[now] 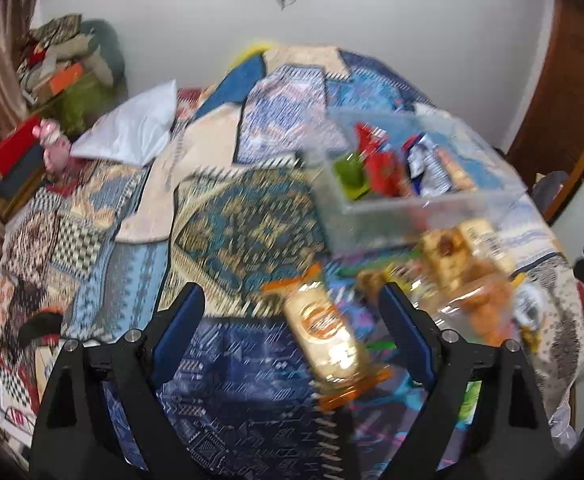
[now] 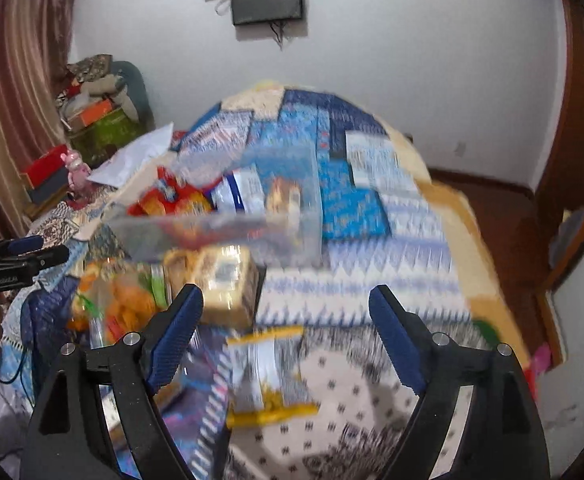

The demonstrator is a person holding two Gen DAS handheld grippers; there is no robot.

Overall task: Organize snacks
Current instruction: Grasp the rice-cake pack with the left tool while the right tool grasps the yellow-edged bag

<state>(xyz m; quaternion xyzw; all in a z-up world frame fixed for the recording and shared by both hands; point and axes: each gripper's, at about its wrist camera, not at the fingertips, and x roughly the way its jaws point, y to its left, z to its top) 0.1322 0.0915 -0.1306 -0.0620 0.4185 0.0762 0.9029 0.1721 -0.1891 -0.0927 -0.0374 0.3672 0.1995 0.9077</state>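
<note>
Clear bin (image 1: 431,208) holding snacks, packets (image 1: 323,340) beside

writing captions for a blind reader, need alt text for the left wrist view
The open left gripper hovers over a patchwork bedspread, with an orange-ended snack packet lying between its fingers, ungripped. Beyond sits a clear plastic bin already holding snacks, more packets beside it. The picture is motion-blurred.

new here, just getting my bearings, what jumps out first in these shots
A clear plastic box of bright snack packs sits on the patchwork bedspread. Loose packs lie in front of it: an orange-edged pack between the left gripper's open jaws, and a yellow-edged pack between the right gripper's.
</note>
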